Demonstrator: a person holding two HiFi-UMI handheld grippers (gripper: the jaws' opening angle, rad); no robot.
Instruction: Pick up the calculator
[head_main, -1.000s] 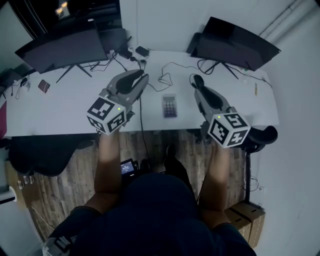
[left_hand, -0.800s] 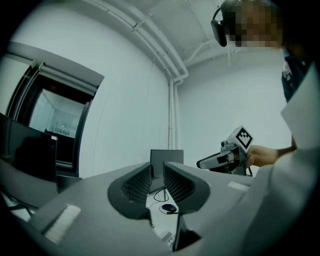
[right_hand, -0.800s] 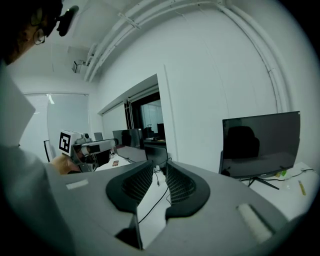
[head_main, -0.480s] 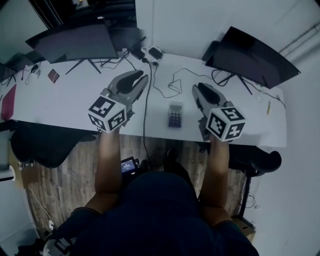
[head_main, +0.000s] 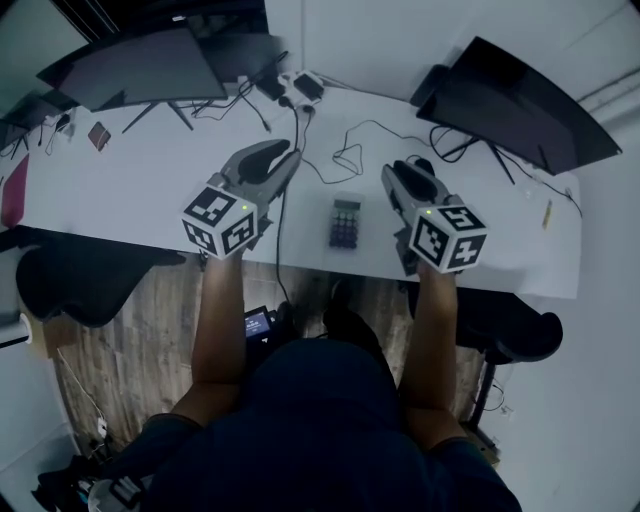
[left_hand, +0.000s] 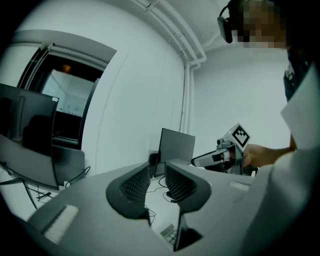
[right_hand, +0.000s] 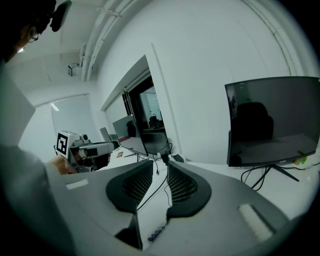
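Note:
The calculator, small and grey with dark keys, lies flat on the white desk near its front edge. It also shows under the jaws in the left gripper view, and its keys show in the right gripper view. My left gripper hovers to the calculator's left and my right gripper to its right, neither touching it. The left gripper's jaws have just been opening, with a narrow gap and nothing between them. The right gripper's jaws also stand slightly apart and empty.
Two dark monitors stand at the back of the desk. Black cables run from a power strip across the middle. A small dark object lies far left. Office chairs sit below the desk's front edge.
Both grippers have come lower towards the desk on either side of the calculator. The calculator has stayed where it lies.

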